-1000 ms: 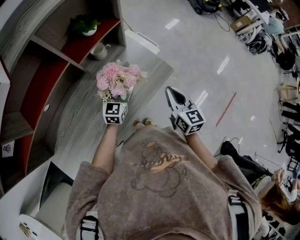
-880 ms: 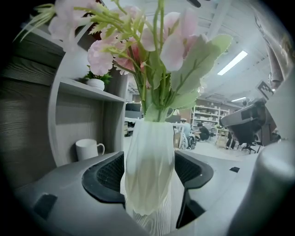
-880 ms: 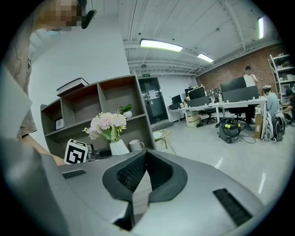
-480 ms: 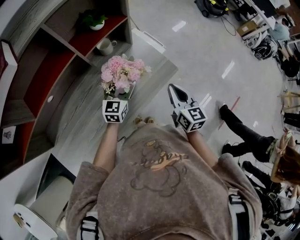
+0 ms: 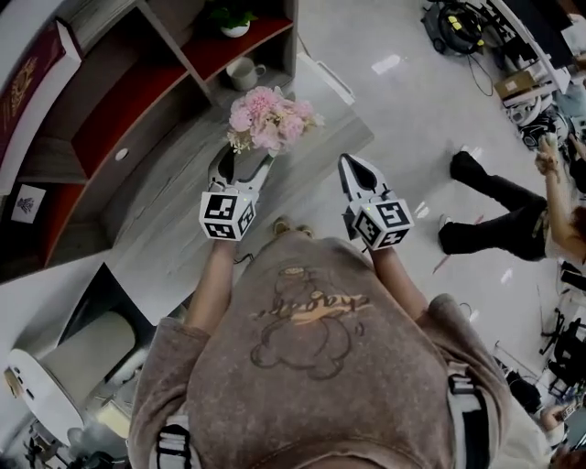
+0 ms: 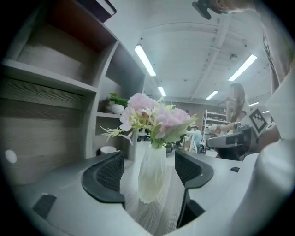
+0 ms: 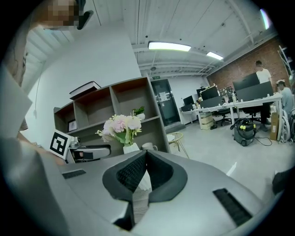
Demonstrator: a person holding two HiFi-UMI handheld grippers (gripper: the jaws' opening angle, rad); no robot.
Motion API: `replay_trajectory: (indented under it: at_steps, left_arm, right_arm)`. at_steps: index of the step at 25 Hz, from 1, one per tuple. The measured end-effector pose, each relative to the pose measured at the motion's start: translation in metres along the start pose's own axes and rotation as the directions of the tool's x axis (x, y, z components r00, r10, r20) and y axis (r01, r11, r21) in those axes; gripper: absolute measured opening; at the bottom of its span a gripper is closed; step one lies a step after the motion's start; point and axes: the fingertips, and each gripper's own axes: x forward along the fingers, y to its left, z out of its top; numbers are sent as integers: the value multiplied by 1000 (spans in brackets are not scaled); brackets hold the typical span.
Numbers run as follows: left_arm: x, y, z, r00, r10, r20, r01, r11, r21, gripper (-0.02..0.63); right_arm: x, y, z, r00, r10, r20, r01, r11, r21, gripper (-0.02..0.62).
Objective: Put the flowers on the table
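Head view: the wearer's brown sweater (image 5: 311, 366) fills the lower frame and hides both hands; only the forearms show, running up to the marker cubes.

Left tool (image 6: 148, 171): jaws wide apart, one pad on each side of a white ribbed vase (image 6: 152, 179). There's a clear gap on both sides, so no contact and nothing gripped. The vase stands upright on the grey wood-grain worktop (image 5: 160, 229), its base between the jaws. In the head view the vase is mostly hidden under the blooms and the tool, so it's hard to make out there.

Right tool (image 7: 144, 168): jaws pressed together, empty. It sits to the right of the vase, not touching it. Cannot tell from the head view whether it's over the worktop or just past its edge. In the right gripper view its own jaws block the lower part of the vase.

Flowers (image 5: 272, 117): a pink bunch with green leaves, in the vase, on the worktop near its far corner.

Behind them is a shelf unit (image 5: 137, 101) with red-backed compartments. A white mug (image 5: 244, 71) sits on a low shelf, and a potted plant (image 5: 231, 14) above it is cut by the top edge.

Far right, on the glossy floor (image 5: 403, 101): another person's dark-trousered legs (image 5: 494, 224), the body cut off by the frame edge.
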Motion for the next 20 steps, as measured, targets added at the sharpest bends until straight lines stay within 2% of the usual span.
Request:
replay_trajectory:
  at_steps: [8, 15, 17, 20]
  left_arm:
    - [-48, -2, 17, 997, 70, 42, -69, 997, -27, 339]
    - [-78, 0, 30, 987, 133, 96, -123, 987, -103, 334]
    - [-82, 4, 33, 983, 148, 110, -137, 985, -100, 290]
    - [-86, 10, 37, 977, 169, 130, -156, 983, -99, 173]
  right_arm:
    - [7, 20, 5, 997, 71, 7, -71, 997, -25, -6]
    - [13, 32, 9, 994, 105, 14, -103, 992, -72, -6]
    - [13, 32, 10, 995, 100, 17, -99, 992, -81, -6]
    - [12, 30, 11, 996, 89, 20, -87, 992, -87, -6]
